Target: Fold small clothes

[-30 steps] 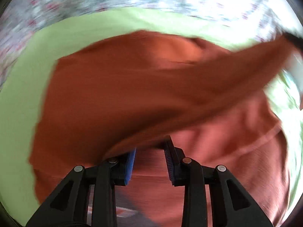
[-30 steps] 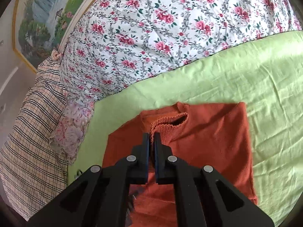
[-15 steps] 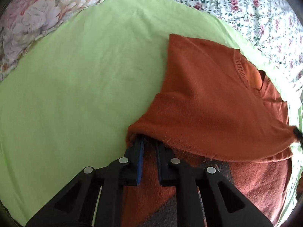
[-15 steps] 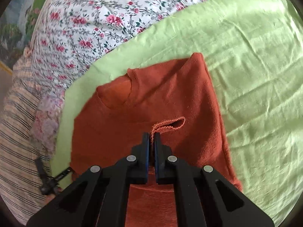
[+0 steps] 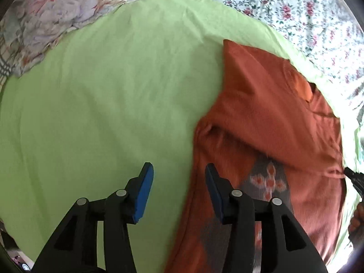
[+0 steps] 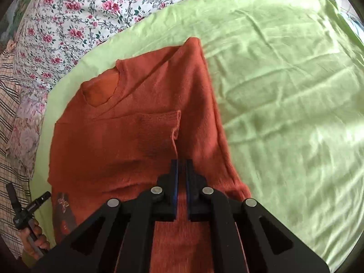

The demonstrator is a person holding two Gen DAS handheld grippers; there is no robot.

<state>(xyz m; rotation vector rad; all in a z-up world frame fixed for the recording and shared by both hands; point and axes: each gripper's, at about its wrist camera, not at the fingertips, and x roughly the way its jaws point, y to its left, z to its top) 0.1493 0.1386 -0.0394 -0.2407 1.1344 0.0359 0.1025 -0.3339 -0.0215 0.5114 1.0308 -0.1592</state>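
Observation:
A small rust-orange sweater (image 6: 136, 132) lies on a light green sheet (image 6: 284, 91), neckline toward the floral bedding, one sleeve folded across its chest. My right gripper (image 6: 181, 161) is shut on the sleeve's cuff edge (image 6: 176, 136) low over the sweater's middle. In the left wrist view the sweater (image 5: 273, 118) fills the right side, with a grey flowered patch (image 5: 266, 182) showing. My left gripper (image 5: 178, 173) is open and empty, straddling the sweater's left edge, one finger over the sheet (image 5: 102, 113).
White bedding with pink roses (image 6: 79, 18) borders the sheet at the back. A checked cloth (image 6: 9, 113) and a pale floral pillow (image 5: 56, 16) lie at the left. The left gripper's handle and hand (image 6: 29, 216) show at the lower left.
My left gripper has let go of the sweater's side and opened. My right gripper has carried the sleeve down across the chest and laid it flat, staying shut.

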